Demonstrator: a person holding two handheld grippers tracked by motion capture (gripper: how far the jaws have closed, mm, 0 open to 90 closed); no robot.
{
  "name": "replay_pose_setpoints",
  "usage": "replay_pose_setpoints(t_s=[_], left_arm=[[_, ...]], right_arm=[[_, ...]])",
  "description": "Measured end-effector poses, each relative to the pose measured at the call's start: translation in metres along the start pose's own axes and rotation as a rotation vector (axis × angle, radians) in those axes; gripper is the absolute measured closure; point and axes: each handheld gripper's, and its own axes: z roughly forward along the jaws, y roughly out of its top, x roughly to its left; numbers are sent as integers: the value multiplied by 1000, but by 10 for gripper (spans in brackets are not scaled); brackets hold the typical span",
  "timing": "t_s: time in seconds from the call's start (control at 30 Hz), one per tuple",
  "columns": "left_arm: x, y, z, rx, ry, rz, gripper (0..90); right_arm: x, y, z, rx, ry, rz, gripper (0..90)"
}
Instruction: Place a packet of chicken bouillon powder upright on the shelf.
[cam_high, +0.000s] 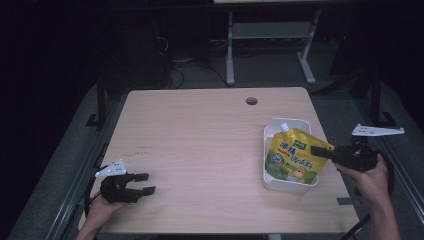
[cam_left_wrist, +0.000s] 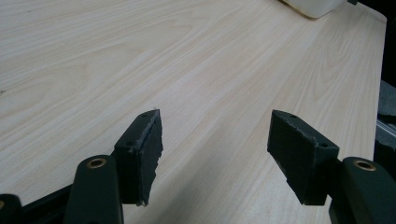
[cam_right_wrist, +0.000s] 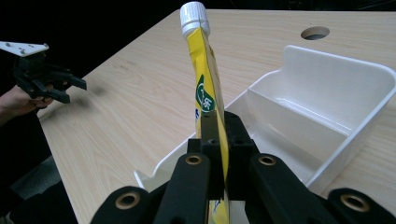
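the pouch (cam_high: 294, 159) is bright yellow with green and white print and a white cap, sitting in a plain white bin (cam_high: 270, 176). counter (cam_high: 200, 145) is pale wood grain. both claws are black.

Bare table (cam_high: 200, 140), white bin (cam_high: 274, 175) right

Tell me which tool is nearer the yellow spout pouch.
Right. The right tool is shut on the yellow spout pouch over the white bin; the left tool rests open, far across the table.
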Motion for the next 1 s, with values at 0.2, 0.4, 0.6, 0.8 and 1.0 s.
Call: replay_pose_setpoints(t_s=[0.2,0.4,0.6,0.8,1.0], left_arm=[[0,0,0,1,0,0,347],[0,0,0,-2,0,-1,346],[-1,0,0,-5,-1,-2,345],[0,0,-1,-10,-2,-1,343],[0,0,-2,-11,-2,-1,340]], right_arm=[[0,0,0,1,-2,-1,872],[4,6,-3,-16,-4,-9,743],[13,22,-11,-51,-32,-28,658],[25,41,-19,-96,-41,-56,618],[44,56,-17,-104,-29,-101,581]])
